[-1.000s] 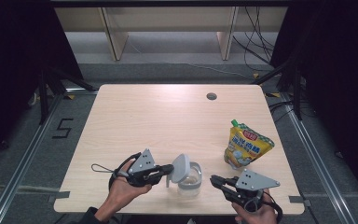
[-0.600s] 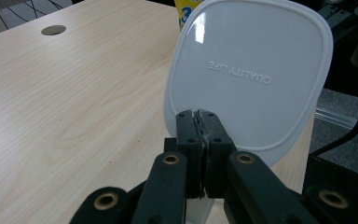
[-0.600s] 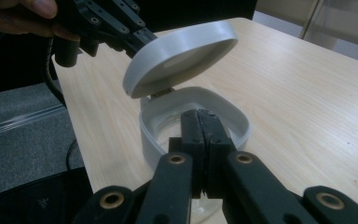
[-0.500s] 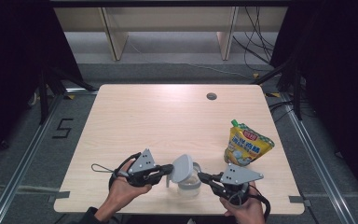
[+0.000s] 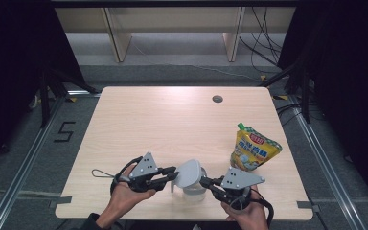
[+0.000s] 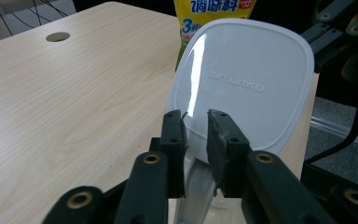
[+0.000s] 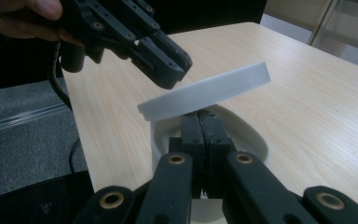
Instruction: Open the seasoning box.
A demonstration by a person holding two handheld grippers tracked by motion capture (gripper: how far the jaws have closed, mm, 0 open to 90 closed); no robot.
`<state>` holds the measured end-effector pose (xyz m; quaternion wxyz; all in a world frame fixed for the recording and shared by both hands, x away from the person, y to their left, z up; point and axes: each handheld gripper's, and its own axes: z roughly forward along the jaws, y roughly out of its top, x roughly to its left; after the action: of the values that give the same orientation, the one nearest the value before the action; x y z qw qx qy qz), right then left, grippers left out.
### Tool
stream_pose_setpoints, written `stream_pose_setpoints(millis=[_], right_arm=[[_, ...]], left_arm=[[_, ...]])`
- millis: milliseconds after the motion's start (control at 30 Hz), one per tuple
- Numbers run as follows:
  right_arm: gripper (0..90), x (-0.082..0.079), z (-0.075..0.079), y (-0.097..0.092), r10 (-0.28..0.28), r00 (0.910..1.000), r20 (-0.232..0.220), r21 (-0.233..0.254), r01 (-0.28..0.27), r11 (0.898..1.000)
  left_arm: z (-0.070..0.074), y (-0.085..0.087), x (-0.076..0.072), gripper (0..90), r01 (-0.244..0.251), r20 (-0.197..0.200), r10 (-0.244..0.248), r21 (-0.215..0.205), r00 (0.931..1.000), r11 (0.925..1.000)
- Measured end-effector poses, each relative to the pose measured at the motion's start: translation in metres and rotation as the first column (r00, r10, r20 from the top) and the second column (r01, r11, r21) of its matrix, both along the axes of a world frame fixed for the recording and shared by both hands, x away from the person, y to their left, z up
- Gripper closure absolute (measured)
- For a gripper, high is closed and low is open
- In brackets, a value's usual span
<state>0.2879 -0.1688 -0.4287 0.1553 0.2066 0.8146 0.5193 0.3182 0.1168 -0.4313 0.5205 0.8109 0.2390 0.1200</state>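
A clear container [image 5: 194, 192] stands near the table's front edge, and its white lid [image 5: 190, 171] is tilted up on edge above it. My left gripper [image 5: 175, 173] reaches the lid from the left. Its jaws have just been opening and now stand slightly apart [image 6: 196, 119], with the lid's [image 6: 247, 84] lower edge in the gap and no pad pressing on it. My right gripper [image 5: 205, 182] comes from the right, shut on the container's near rim [image 7: 254, 135]. In the right gripper view the lid [image 7: 205, 91] slants over my shut jaws [image 7: 200, 116], and the left gripper [image 7: 175, 70] touches its raised end.
A yellow sauce pouch [image 5: 254, 148] lies on the right of the wooden table [image 5: 172, 124], behind my right hand. A round cable hole [image 5: 217, 99] is at the back. Shelving and cables stand on the floor beyond the table.
My right hand has moved left from the table's front right corner until its jaw tips reach the container. The left hand and the tilted lid have stayed in place.
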Motion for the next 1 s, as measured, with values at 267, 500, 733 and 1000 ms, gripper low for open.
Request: stream_pose_setpoints(millis=[267,500,733,1000], right_arm=[[90.0,-0.001,0.005,0.005,0.001,0.9995,0.03,0.01,-0.001,1.0],[90.0,0.0,0.01,0.016,0.018,0.999,0.042,0.008,-0.018,1.0],[88.8,0.0,0.014,0.029,0.06,0.9966,0.056,-0.009,-0.059,0.998],[88.1,0.0,0.013,0.037,0.074,0.9963,0.043,-0.008,-0.073,0.997]], left_arm=[[-0.027,0.025,-0.015,50.5,-0.022,-0.044,0.024,0.061,0.9987,0.9979],[-0.04,0.033,-0.024,40.8,-0.041,-0.055,0.048,0.114,0.9974,0.9927],[-0.052,0.034,-0.032,35.0,-0.032,-0.068,0.04,0.129,0.9969,0.9912],[-0.054,0.038,-0.032,31.6,-0.017,-0.057,0.026,0.15,0.998,0.9885]])
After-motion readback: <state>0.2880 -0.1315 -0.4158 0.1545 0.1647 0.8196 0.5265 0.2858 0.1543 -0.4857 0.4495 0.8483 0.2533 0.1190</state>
